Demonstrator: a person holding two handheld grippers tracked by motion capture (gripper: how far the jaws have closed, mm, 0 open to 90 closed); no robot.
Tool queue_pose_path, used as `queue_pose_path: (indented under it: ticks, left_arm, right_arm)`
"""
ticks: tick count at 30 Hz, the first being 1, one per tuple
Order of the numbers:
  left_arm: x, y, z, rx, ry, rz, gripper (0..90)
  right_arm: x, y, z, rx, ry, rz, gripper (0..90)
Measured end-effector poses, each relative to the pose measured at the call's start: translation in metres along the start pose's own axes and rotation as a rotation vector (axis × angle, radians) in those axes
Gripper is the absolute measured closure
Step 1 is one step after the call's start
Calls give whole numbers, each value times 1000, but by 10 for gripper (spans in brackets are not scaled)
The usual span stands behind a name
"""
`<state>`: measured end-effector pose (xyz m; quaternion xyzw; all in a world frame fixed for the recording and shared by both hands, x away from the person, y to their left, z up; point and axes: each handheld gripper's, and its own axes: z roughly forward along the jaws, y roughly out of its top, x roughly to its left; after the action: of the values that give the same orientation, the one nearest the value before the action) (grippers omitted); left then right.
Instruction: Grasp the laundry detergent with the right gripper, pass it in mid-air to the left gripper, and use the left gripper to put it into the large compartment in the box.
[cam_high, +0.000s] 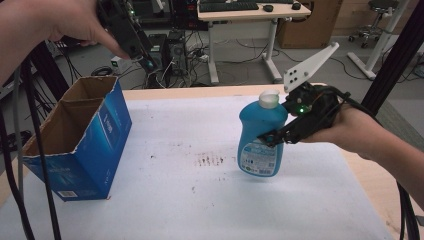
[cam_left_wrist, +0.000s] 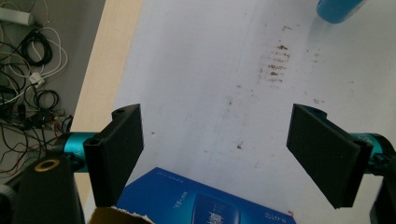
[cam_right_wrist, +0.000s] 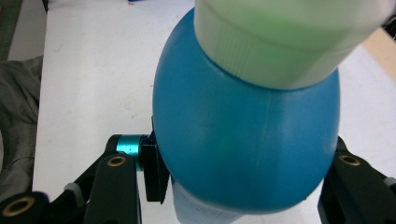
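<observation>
While clamping blue bottle, right gripper, left gripper wide open

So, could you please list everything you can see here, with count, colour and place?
bottle: one, blue with a white cap, right of the table's middle, upright, clamped in the right gripper.
cardboard box: one, blue outside, brown inside, open top, near the table's left edge.
white sheet: one, covering the table, with brown stains near its middle.
table: one, light wood, showing at the sheet's edges.
desk: one, in the background, with a keyboard on it.
left gripper: one, black, jaws wide apart, above the box.
right gripper: one, black, closed on the bottle.
</observation>
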<state>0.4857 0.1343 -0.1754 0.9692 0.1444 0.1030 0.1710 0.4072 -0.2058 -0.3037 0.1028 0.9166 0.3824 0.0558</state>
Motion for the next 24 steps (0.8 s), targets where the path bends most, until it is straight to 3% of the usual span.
queue_pose_path:
  ticks: [6, 12, 24]
  left_arm:
    - [-3, 1, -2, -9, -11, 15, 190]
    - [-8, 3, -5, -25, -26, 38, 190]
    - [-34, 21, -11, -68, -78, 135, 190]
  right_arm:
    - [-8, 24, 0, 15, 5, -42, 449]
    - [-14, 48, 6, 24, 39, -73, 450]
    - [-21, 86, 18, 23, 80, -119, 450]
